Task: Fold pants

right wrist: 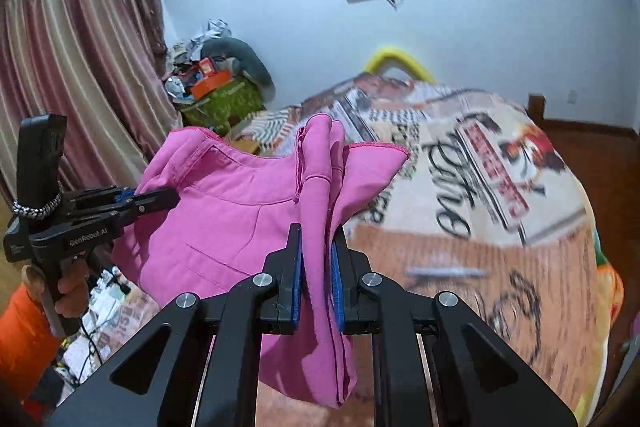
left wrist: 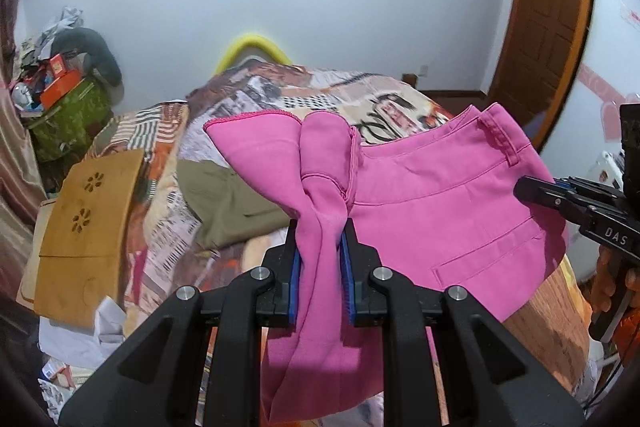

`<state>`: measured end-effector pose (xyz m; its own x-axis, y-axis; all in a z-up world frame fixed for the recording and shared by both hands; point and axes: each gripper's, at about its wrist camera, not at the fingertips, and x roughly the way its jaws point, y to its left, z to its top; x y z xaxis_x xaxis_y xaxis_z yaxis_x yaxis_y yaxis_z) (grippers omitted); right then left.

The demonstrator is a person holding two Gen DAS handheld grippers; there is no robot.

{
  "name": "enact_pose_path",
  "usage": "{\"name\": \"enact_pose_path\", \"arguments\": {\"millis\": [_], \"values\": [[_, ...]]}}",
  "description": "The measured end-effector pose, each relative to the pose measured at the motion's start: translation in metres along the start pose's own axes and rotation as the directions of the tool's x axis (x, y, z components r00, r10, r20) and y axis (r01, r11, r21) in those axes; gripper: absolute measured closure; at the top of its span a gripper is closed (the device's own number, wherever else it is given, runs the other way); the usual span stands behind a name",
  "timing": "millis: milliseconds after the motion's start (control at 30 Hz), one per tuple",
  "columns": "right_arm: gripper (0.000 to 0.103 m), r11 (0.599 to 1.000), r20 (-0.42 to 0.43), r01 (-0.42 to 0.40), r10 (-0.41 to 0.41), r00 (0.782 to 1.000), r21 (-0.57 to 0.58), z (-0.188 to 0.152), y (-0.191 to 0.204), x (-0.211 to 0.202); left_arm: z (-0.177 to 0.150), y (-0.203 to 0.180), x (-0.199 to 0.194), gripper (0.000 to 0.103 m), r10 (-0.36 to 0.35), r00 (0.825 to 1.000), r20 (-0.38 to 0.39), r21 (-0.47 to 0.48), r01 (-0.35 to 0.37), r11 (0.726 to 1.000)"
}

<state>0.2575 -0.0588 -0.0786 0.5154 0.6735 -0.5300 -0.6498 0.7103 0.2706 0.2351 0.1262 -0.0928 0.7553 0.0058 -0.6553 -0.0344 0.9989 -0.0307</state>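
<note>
The left tool (left wrist: 320, 239) is clamped narrow on a bunched section of the pink pants (left wrist: 440, 211). The right tool (right wrist: 318, 247) is likewise closed on gathered fabric at the waist end. Both grips suspend the pants above the bed (right wrist: 480, 187), clear of its patterned cover, probably so that the garment hangs free and can be laid out flat. An olive garment (left wrist: 228, 203) lies on the bed beneath. No fold is made yet.
</note>
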Motion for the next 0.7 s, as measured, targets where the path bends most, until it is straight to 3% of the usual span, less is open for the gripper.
{"name": "enact_pose_path", "arguments": {"millis": [333, 700], "values": [[0.092, 0.998, 0.003, 0.007, -0.007, 1.000, -0.056, 0.045, 0.016, 0.075, 0.033, 0.060, 0.057, 0.085, 0.117, 0.993, 0.008, -0.036, -0.117, 0.993], [0.092, 0.999, -0.016, 0.023, -0.023, 1.000, -0.037, 0.068, 0.002, 0.165, 0.052, 0.110, 0.155, 0.085, 0.143, 0.989, -0.018, -0.059, -0.144, 0.988]]}}
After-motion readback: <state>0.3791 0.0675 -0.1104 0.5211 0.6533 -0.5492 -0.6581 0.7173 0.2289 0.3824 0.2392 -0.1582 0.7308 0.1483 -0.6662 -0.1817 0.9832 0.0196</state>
